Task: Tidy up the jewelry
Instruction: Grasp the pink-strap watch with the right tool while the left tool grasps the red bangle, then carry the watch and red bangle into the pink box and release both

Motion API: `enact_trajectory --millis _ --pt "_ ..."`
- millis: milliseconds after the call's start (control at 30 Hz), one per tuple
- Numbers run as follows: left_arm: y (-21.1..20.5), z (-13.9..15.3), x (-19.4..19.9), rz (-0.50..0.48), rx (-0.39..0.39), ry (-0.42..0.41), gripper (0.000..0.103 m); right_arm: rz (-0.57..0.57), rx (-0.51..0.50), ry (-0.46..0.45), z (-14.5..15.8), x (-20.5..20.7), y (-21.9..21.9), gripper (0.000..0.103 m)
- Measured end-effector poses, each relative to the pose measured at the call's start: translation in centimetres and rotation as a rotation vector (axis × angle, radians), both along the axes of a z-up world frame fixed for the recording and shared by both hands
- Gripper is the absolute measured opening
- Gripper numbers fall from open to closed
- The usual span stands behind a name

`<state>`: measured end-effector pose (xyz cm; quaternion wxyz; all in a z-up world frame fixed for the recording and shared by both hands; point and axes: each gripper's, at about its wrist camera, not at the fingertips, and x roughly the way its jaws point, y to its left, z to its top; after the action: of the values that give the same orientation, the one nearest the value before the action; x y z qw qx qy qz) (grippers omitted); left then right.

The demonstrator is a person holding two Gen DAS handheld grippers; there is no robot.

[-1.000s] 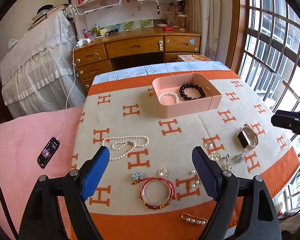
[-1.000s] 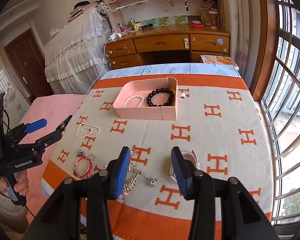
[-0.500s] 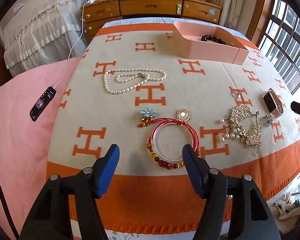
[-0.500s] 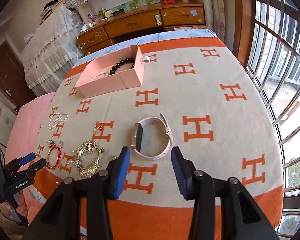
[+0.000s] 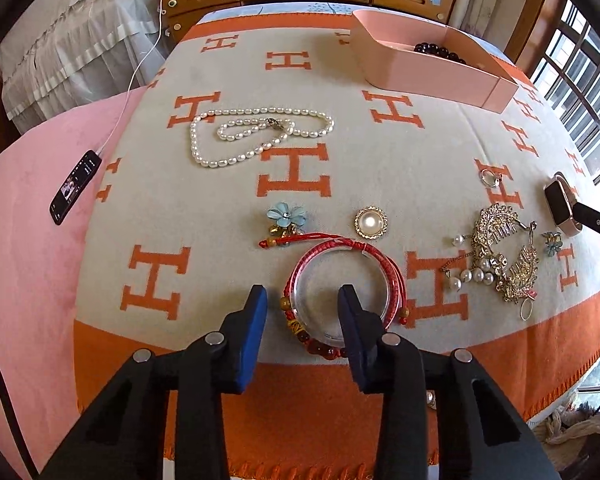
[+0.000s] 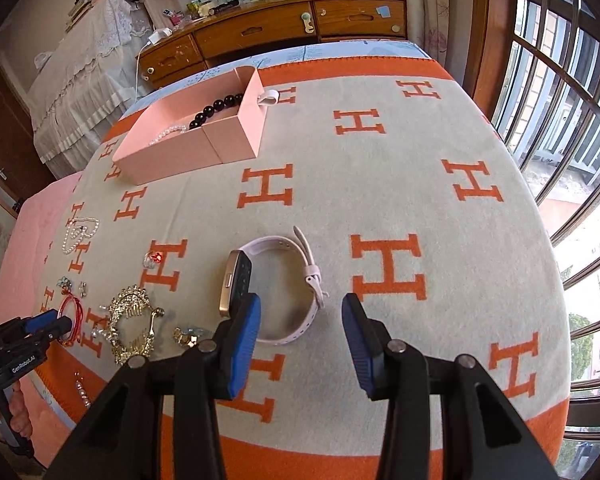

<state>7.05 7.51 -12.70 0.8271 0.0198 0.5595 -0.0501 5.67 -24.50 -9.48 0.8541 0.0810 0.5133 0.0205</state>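
Note:
My left gripper (image 5: 302,300) is open and low over the near rim of a red cord and bead bracelet with a clear bangle (image 5: 384,261); one finger stands inside the ring, the other outside. My right gripper (image 6: 300,312) is open around the near part of a pink-strapped smartwatch (image 6: 238,280) lying on the blanket. A pink box (image 5: 424,68) at the back holds a black bead bracelet (image 5: 436,50) and a pearl bracelet (image 6: 168,133). A pearl necklace (image 5: 256,136), a blue flower brooch (image 5: 286,216), a pearl brooch (image 5: 371,222) and a gold hair comb (image 5: 504,256) lie loose.
The orange-and-beige H-pattern blanket (image 5: 296,176) covers the table. A phone on a charging cable (image 5: 75,187) lies on the pink bedding at left. A small ring (image 5: 490,178) and a blue earring (image 5: 553,241) lie near the watch. A wooden desk (image 6: 284,28) stands behind; windows at right.
Both grippers have dropped and moved forward. The left now straddles the red bracelet's rim with its jaws narrower. The right has closed in around the watch.

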Motion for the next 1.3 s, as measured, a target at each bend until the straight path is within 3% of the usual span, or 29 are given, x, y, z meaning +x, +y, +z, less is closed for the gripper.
enact_trajectory --millis 67,100,133,233,467,733,933,1067,1200,1300 --pt "-0.1 0.0 0.2 -0.005 0.0 0.0 0.022 0.006 -0.003 0.013 -0.5 0.5 0.1 0.029" --pt "-0.1 0.0 0.3 -0.005 -0.001 0.0 0.012 0.008 -0.013 0.021 -0.8 0.7 0.1 0.024" --pt "-0.1 0.0 0.3 -0.004 -0.006 0.002 0.011 0.009 -0.03 0.003 -0.7 0.8 0.3 0.021" --pt "0.1 0.1 0.4 0.006 -0.017 0.002 0.009 0.017 -0.065 -0.007 -0.9 1.0 0.5 0.011" --pt "0.2 0.9 0.2 0.029 -0.109 -0.002 0.009 0.035 -0.019 -0.046 -0.1 0.7 0.6 0.007" --pt "-1.9 7.1 1.3 -0.052 -0.136 -0.142 0.009 0.064 0.022 -0.14 4.5 1.5 1.0 0.006" --pt "-4.4 12.8 6.4 -0.096 -0.103 -0.294 0.009 0.111 0.031 -0.224 8.9 5.2 3.0 0.007" --pt "-6.5 14.9 11.0 -0.097 -0.082 -0.362 0.009 0.12 0.051 -0.253 10.9 8.8 4.3 0.007" --pt "-8.4 14.6 15.7 -0.079 -0.067 -0.377 0.009 0.104 0.045 -0.244 10.7 13.0 5.2 0.007" --pt "-9.5 12.7 18.3 -0.073 -0.063 -0.349 0.009 0.089 0.057 -0.201 8.8 16.0 5.4 0.007"
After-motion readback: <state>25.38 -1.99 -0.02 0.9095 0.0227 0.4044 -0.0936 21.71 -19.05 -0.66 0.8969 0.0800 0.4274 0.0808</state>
